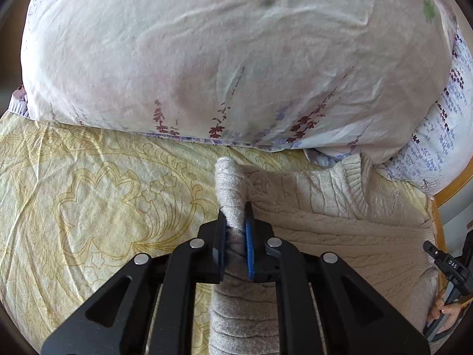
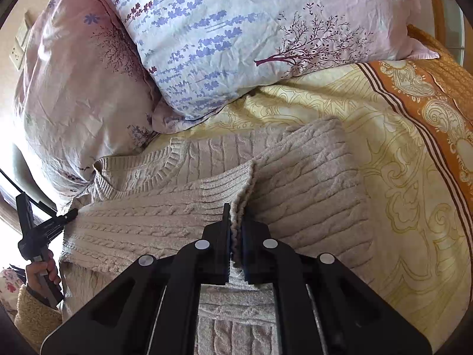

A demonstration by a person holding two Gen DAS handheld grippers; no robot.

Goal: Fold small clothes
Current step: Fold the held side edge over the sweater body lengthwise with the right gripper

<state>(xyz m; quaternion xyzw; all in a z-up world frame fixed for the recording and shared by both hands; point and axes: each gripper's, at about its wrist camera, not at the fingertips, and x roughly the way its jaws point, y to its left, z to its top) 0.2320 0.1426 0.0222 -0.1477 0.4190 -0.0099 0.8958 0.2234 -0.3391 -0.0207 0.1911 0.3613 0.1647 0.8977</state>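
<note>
A yellow patterned bed (image 2: 393,136) carries floral pillows (image 2: 236,38) and, just below them, a beige cable-knit sweater (image 2: 310,177). The left gripper (image 1: 235,227) has its jaws clamped on a bunched sleeve (image 1: 229,183); the right gripper (image 2: 235,224) has its jaws pinched on a ribbed cuff (image 2: 227,189).

So the left gripper (image 1: 235,222) has its jaws clamped on a bunched-up fold of the beige cable-knit sweater (image 1: 340,216), dead centre in the lower frame. Sweater spreads off to the right over the yellow patterned bedsheet (image 1: 88,192). Big floral pillow (image 1: 221,59) fills the whole top half. A hand (image 1: 446,313) peeks in at the lower right edge.
</note>
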